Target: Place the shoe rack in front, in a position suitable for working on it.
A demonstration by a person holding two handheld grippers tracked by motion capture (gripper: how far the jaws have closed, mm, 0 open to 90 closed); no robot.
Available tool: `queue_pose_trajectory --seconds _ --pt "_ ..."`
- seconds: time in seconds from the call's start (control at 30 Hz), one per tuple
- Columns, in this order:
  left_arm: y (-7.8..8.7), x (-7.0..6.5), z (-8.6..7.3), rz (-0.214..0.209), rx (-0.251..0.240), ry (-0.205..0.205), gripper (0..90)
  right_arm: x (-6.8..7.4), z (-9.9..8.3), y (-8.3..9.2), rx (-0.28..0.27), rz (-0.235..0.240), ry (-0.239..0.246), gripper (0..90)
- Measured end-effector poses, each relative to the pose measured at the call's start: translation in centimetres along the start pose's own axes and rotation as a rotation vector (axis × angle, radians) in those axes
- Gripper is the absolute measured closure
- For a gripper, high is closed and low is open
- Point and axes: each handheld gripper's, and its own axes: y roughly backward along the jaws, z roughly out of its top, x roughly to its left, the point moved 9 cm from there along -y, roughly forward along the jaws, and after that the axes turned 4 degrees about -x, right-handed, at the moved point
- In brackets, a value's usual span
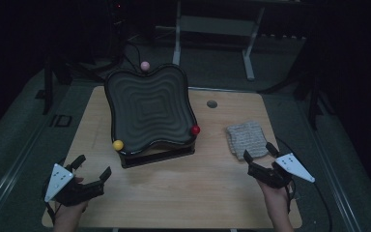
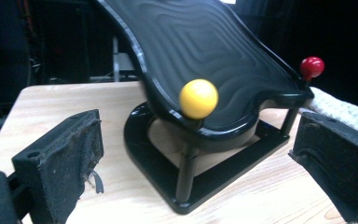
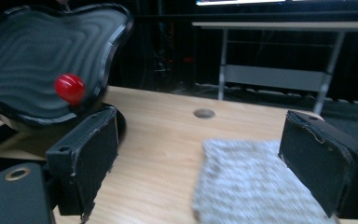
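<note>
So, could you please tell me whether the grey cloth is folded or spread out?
Folded: the grey cloth lies as a compact thick pad on the table, between the right hand-held gripper jaws.

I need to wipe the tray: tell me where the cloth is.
The cloth lies on the table's right side in the high view, just ahead of the right gripper and right of the black tray.

High view overhead, tool views low — sharing black tray
</note>
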Motion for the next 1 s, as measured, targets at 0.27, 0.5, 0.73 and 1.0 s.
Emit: queue_pose_trajectory --seconds 0.27,0.5,0.73,1.0 --pt "-1.9 -0.7 1.8 -0.055 0.017 -0.071 1.8 3.8 2.3 -2.6 -0.001 0.094 0.059 11.6" --pt "-3.2 -0.9 2.6 -0.078 0.050 -0.147 1.8 6.6 3.0 -4.9 0.010 0.177 0.092 11.6" --pt "-4.5 -1.5 2.9 -0.120 0.073 -0.194 4.9 9.6 3.5 -7.3 0.018 0.287 0.098 11.8" --pt "-5.9 -1.2 1.9 -0.138 0.137 -0.221 15.3 11.6 3.0 -10.2 0.036 0.342 0.132 23.7"
